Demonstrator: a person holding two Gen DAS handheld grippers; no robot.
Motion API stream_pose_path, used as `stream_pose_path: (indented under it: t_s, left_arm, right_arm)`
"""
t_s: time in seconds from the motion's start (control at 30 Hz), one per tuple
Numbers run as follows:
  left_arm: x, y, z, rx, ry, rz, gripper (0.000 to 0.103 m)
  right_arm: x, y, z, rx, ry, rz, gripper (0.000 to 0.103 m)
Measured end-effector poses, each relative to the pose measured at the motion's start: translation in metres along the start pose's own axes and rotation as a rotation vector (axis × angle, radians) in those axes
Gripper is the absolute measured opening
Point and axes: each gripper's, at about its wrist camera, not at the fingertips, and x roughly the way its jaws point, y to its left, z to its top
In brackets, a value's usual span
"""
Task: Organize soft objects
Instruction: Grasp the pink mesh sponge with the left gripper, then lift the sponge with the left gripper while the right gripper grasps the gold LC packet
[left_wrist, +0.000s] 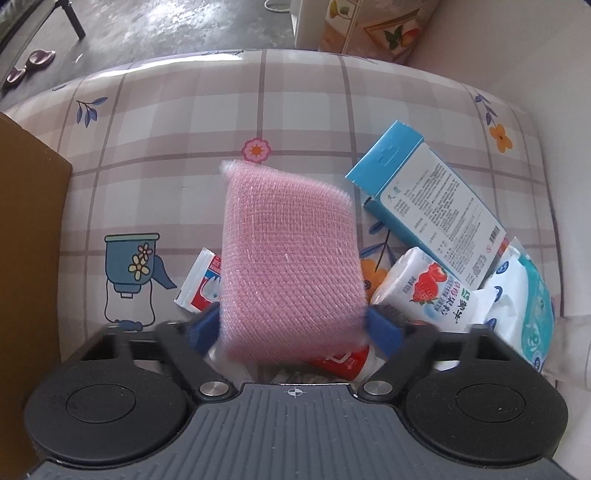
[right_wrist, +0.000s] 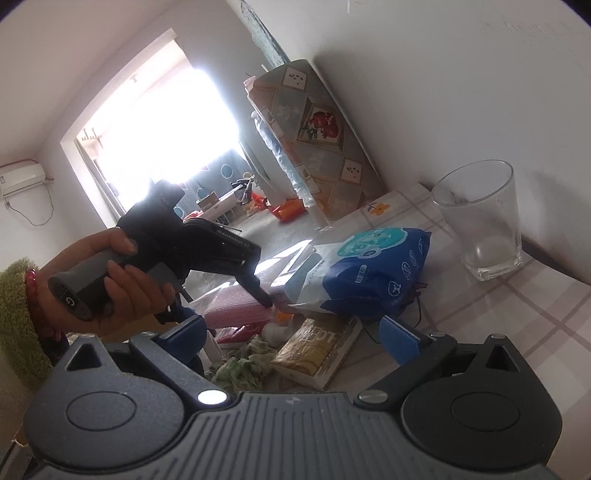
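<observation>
While pointing straight down, left gripper (left_wrist: 291, 325), fingers (left_wrist: 384, 326) squeezing pink sponge (left_wrist: 288, 258).

one pink sponge (left_wrist: 288, 266), one glass (right_wrist: 480, 221), two boxes (left_wrist: 424, 192)

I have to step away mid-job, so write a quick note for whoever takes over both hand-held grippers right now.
Left hand-held gripper: closed on the pink sponge, over the pile.
Right hand-held gripper: open, empty, above the green cloth.
On the table: wipes pack, strawberry tissue pack, blue box, glass.
Done: sponge grasped.
Left: place sponge, sort remaining soft items.
</observation>
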Motion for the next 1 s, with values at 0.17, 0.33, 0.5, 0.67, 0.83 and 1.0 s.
stream_pose_path:
  t_s: [0.17, 0.33, 0.5, 0.67, 0.83, 1.0]
  left_arm:
    - [-0.008, 0.001, -0.006, 0.016, -0.042, -0.004, 0.077]
    - [-0.028, 0.002, -0.019, 0.049, -0.096, -0.036, 0.076]
    - [-0.056, 0.003, -0.036, 0.079, -0.172, -0.078, 0.076]
    - [-0.085, 0.013, -0.06, 0.111, -0.263, -0.149, 0.076]
    - [-0.112, 0.038, -0.088, 0.108, -0.335, -0.237, 0.076]
    - [-0.132, 0.071, -0.119, 0.085, -0.395, -0.311, 0.076]
  right_arm:
    - [0.0, -0.003, -0.001, -0.004, -0.005, -0.011, 0.102]
    - [-0.002, -0.007, -0.002, 0.001, -0.018, -0.031, 0.102]
    - [0.004, -0.012, -0.002, 0.018, -0.002, -0.06, 0.097]
    - [0.029, -0.005, 0.006, 0.011, 0.095, -0.076, 0.084]
    - [0.074, 0.007, 0.007, -0.007, 0.227, -0.129, 0.075]
    - [0.105, 0.029, 0.007, -0.107, 0.283, -0.201, 0.077]
